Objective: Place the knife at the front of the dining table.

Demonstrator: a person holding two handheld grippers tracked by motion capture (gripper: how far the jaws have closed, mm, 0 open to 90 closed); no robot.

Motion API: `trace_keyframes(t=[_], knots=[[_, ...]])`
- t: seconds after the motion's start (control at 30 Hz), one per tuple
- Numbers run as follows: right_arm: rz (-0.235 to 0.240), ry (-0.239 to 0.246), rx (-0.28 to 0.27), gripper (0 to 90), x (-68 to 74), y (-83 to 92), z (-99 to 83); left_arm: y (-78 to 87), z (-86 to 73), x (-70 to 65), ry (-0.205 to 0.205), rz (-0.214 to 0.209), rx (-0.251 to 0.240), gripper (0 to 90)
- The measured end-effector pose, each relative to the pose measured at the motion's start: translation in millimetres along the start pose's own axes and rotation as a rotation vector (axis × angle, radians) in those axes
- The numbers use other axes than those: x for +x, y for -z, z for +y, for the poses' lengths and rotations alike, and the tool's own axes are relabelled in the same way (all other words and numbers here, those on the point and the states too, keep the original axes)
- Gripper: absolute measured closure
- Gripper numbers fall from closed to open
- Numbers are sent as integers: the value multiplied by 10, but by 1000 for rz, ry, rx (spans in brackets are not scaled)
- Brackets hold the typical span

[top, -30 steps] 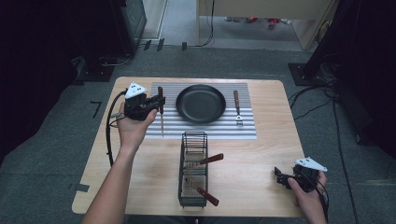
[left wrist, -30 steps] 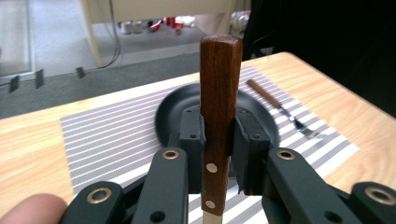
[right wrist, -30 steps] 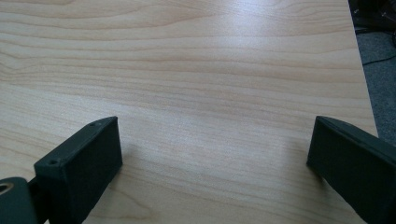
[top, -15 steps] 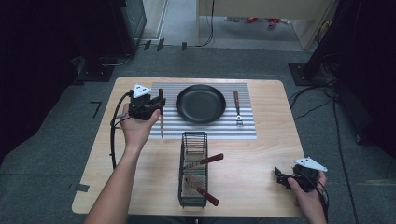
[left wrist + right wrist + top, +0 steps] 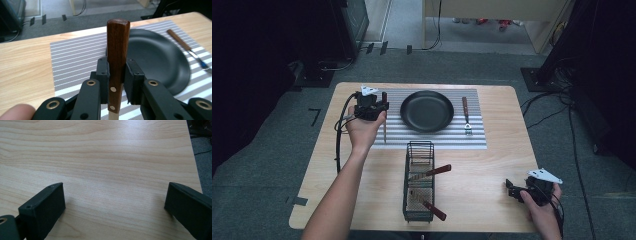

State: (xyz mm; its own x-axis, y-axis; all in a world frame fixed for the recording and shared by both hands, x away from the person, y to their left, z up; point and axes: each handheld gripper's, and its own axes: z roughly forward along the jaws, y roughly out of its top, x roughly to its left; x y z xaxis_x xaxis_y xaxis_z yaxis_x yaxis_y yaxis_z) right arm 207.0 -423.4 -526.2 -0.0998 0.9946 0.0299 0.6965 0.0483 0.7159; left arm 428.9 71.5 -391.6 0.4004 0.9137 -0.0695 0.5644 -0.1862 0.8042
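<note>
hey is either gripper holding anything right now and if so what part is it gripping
The left gripper is shut on a knife, clamped on its wooden handle. The right gripper is open over bare table.

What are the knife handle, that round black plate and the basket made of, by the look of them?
The knife handle, clamped in the left hand-held gripper, looks like dark reddish wood: grain shows, and pale metal rivets. The black plate has a dull, matte sheen; whether metal, ceramic or plastic is unclear. The basket is thin dark wire mesh, probably coated metal.
</note>
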Motion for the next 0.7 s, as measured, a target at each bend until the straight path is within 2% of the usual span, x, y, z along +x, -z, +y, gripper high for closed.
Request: trace_keyframes(t=[0.23,0.27,0.53,0.63,0.7], knots=[[1,-1,0,25,-1,0,0,-235,78,61,24,28,42,764],[1,-1,0,25,-1,0,0,-305,93,80,44,30,50,764],[6,-5,-2,25,-6,3,-1,-612,97,179,113,43,83,764],[8,-3,-1,25,-8,3,-1,-681,97,205,125,45,94,763],[9,-2,-1,25,-10,3,-1,-785,86,228,142,47,108,763]])
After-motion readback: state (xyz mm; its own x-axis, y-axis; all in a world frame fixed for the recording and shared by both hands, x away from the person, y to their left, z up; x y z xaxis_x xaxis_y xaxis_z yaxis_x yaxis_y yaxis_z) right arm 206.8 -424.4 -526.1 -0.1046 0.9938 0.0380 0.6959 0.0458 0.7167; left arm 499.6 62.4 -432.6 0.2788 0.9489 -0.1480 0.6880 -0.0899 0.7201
